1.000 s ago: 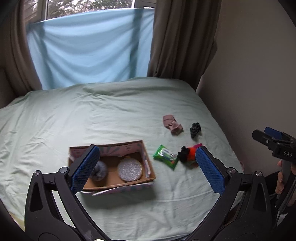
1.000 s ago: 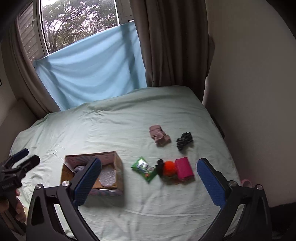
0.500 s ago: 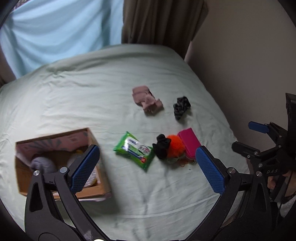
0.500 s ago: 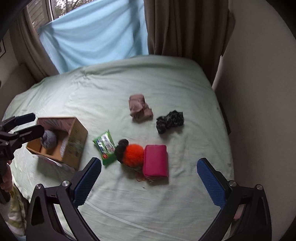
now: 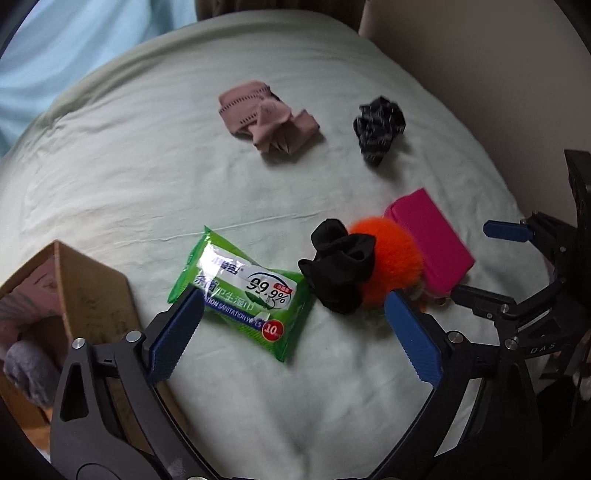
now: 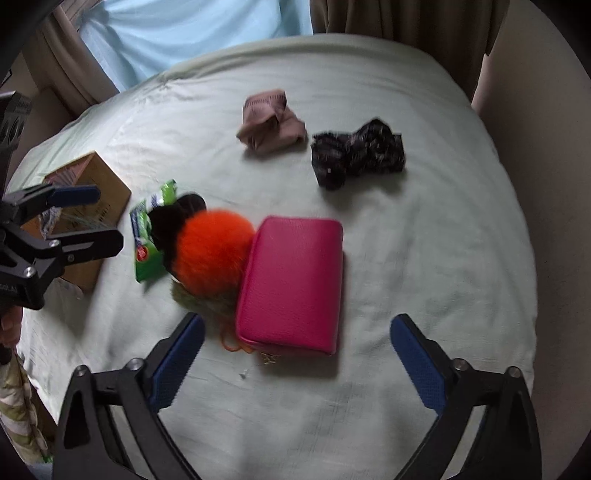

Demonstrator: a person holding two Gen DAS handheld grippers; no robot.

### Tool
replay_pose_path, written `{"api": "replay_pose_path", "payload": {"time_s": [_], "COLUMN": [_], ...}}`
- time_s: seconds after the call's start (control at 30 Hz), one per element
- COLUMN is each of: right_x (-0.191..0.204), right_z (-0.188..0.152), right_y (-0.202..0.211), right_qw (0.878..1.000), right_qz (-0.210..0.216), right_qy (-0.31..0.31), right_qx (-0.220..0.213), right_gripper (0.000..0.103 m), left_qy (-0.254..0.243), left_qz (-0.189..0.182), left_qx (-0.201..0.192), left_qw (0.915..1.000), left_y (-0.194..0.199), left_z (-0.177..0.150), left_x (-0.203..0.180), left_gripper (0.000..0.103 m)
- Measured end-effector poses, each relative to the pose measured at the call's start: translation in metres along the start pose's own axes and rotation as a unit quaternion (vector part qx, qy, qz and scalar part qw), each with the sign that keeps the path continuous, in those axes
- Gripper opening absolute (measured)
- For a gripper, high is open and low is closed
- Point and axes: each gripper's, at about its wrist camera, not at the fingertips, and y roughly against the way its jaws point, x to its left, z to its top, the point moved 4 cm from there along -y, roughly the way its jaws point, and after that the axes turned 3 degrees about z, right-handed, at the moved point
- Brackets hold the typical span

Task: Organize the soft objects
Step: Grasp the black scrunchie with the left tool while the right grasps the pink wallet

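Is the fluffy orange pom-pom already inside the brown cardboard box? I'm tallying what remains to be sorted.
No, the fluffy orange pom-pom lies on the bed sheet against the pink leather wallet, apart from the brown cardboard box.

A pale green bedsheet (image 6: 424,258) covers the bed; brown curtains (image 6: 406,22) and light blue fabric (image 6: 192,29) hang at the far side

**What lies where on our bed**

On the bed (image 6: 424,258) we find the box (image 6: 99,192) far left, the wipes pack (image 5: 243,291) right of it, then the scrunchie (image 5: 340,266), pom-pom (image 6: 212,253) and wallet (image 6: 291,280) touching in a row. Behind lie the folded cloth (image 6: 271,123) and, to its right, a patterned scrunchie (image 6: 356,153).
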Motion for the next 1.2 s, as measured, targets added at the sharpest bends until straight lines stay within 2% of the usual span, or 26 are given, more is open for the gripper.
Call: {"api": "replay_pose_path", "payload": {"time_s": [0.1,0.23,0.37,0.43,0.5,0.57,0.7,1.0,1.2], "right_x": [-0.005,-0.004,-0.002,-0.002,-0.001,-0.001,0.0,0.007,0.002], "right_z": [-0.006,-0.007,-0.005,-0.003,0.0,0.002,0.004,0.008,0.008], "right_y": [-0.019,-0.033,-0.046,-0.049,-0.053,-0.055,-0.056,-0.048,-0.036], "right_qw": [1.0,0.999,0.998,0.998,0.998,0.997,0.997,0.997,0.998], "right_qz": [0.003,0.022,0.024,0.03,0.034,0.037,0.044,0.055,0.057], "right_qy": [0.005,0.016,0.035,0.036,0.04,0.042,0.046,0.051,0.035], "right_qx": [0.019,0.03,0.043,0.045,0.045,0.045,0.042,0.028,0.023], "right_gripper": [0.087,0.087,0.077,0.075,0.073,0.072,0.064,0.052,0.05], "left_qy": [-0.018,-0.035,-0.048,-0.055,-0.059,-0.066,-0.075,-0.058,-0.052], "left_qz": [0.001,-0.005,-0.015,-0.018,-0.03,-0.035,-0.042,-0.05,-0.048], "left_qx": [0.015,0.024,0.024,0.023,0.028,0.041,0.04,0.029,0.019], "left_qw": [0.9997,0.9991,0.9984,0.998,0.9974,0.9963,0.9955,0.9967,0.9973], "left_y": [-0.021,-0.036,-0.047,-0.05,-0.053,-0.059,-0.063,-0.058,-0.048], "left_z": [0.001,0.004,0.007,0.01,0.011,0.01,0.007,0.004,0.006], "left_x": [-0.004,-0.01,-0.015,-0.016,-0.019,-0.021,-0.026,-0.025,-0.025], "left_gripper": [0.085,0.078,0.071,0.063,0.041,0.03,0.019,0.013,0.013]}}
